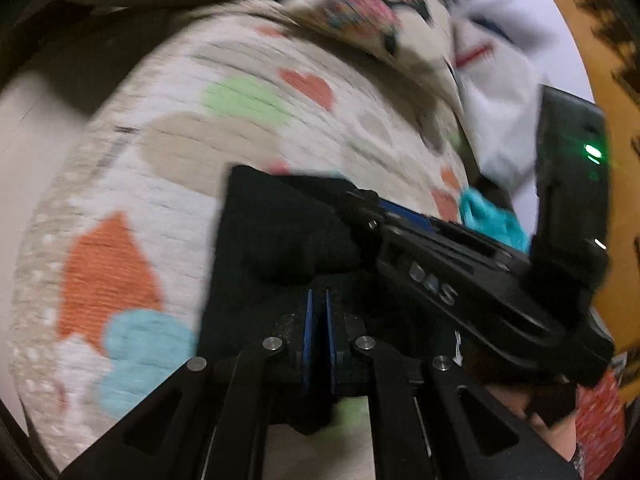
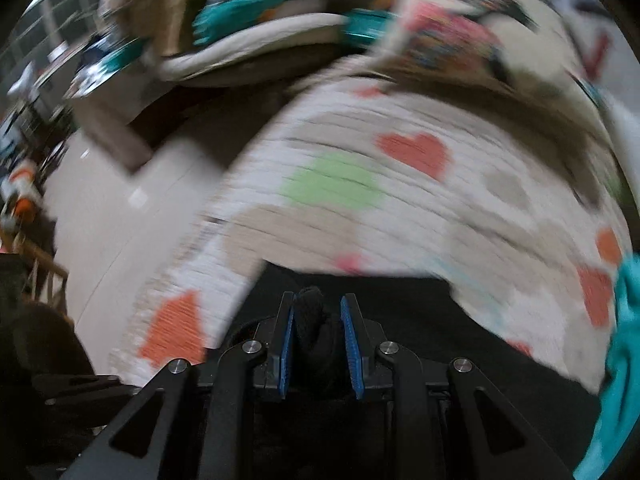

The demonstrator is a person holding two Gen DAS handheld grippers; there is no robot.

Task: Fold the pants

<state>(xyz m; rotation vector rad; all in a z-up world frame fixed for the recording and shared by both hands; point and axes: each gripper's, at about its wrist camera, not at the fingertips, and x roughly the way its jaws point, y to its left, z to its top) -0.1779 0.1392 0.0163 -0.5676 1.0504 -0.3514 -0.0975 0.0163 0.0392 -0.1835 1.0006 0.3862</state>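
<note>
The black pants (image 1: 272, 236) lie on a quilt with coloured hearts (image 1: 240, 100). My left gripper (image 1: 318, 296) is shut on the near edge of the pants, blue pads almost touching. My right gripper (image 1: 460, 264) shows in the left wrist view just to the right, also over the black fabric. In the right wrist view my right gripper (image 2: 318, 312) is shut on a thick bunch of the black pants (image 2: 316, 320) held between its blue pads. More of the pants spreads out to the right (image 2: 420, 312). Both views are motion blurred.
A patterned pillow (image 1: 360, 4) and a white garment (image 1: 504, 92) lie at the far side of the quilt. A teal cloth (image 2: 624, 340) sits at the right edge. Pale floor (image 2: 104, 200) and cluttered furniture (image 2: 24, 120) lie to the left.
</note>
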